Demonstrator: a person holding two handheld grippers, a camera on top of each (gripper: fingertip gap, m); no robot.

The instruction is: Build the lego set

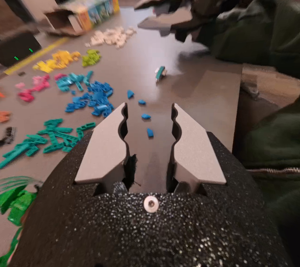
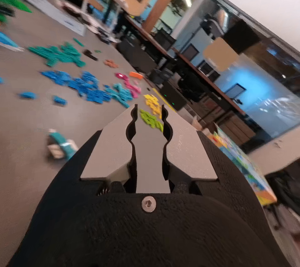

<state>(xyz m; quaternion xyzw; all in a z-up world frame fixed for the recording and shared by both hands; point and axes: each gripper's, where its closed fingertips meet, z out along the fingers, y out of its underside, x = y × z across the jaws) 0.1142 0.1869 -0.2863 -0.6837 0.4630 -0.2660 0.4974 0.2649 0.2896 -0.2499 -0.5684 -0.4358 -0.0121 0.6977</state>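
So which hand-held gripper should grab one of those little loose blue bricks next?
Probably the left hand-held gripper: it is open, empty and aimed at the loose blue bricks lying just ahead. The right hand-held gripper points toward the lime pile.

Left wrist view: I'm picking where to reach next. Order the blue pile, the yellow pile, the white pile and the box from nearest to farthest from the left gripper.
From the left gripper, which is open:
1. Blue pile, just ahead, to the left.
2. Yellow pile, farther left.
3. White pile, ahead, mid-table.
4. Box, at the far edge, lying open.
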